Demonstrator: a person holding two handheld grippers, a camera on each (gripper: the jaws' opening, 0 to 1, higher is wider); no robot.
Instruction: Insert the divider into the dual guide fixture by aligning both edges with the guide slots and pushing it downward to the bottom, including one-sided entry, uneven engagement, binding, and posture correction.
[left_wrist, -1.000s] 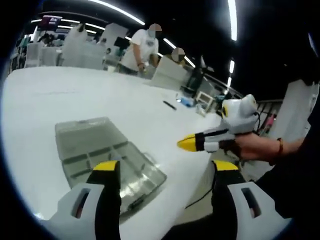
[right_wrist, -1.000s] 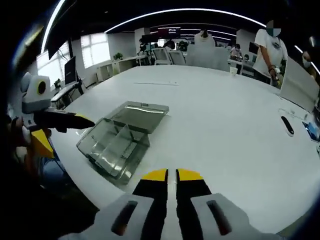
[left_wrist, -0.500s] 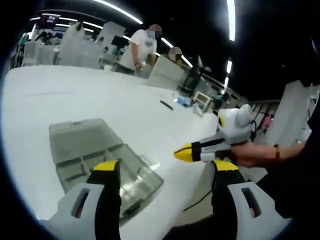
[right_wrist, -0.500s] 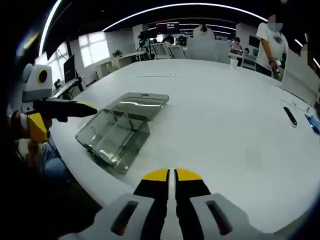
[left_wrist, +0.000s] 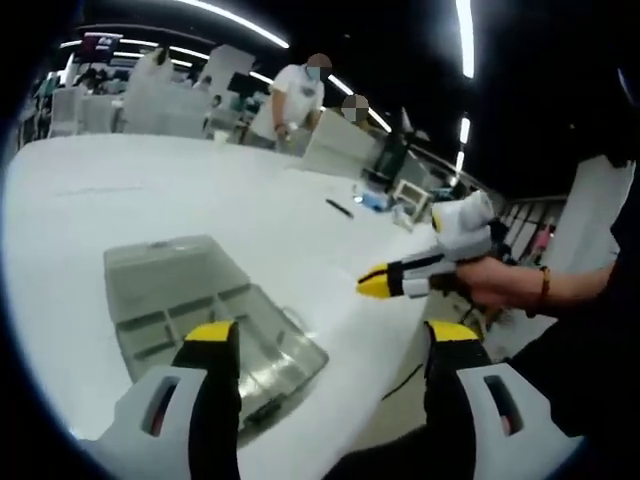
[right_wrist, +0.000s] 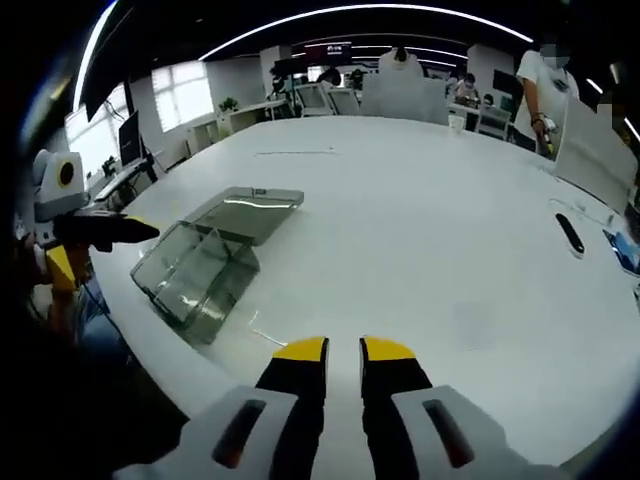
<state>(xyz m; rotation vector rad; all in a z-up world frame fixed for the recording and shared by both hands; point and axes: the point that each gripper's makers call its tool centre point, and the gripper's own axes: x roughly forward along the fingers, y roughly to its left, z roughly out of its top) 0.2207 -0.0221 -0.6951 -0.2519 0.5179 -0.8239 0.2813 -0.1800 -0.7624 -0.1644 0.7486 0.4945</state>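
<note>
We hover beside the clear fixture box (right_wrist: 205, 262): left gripper (left_wrist: 330, 345) jaws spread, right gripper (right_wrist: 343, 350) jaws slightly parted, both empty, so insertion looks unstarted.

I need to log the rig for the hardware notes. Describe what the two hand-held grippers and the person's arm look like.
Both look alike. The left hand-held gripper has black jaws with yellow tips rising from light grey housings with dark slots. The right hand-held gripper has the same black jaws, yellow tips and grey slotted housings; from the side its body is white with a black section. The person's hand holding it wears a reddish bracelet and a dark sleeve.
</note>
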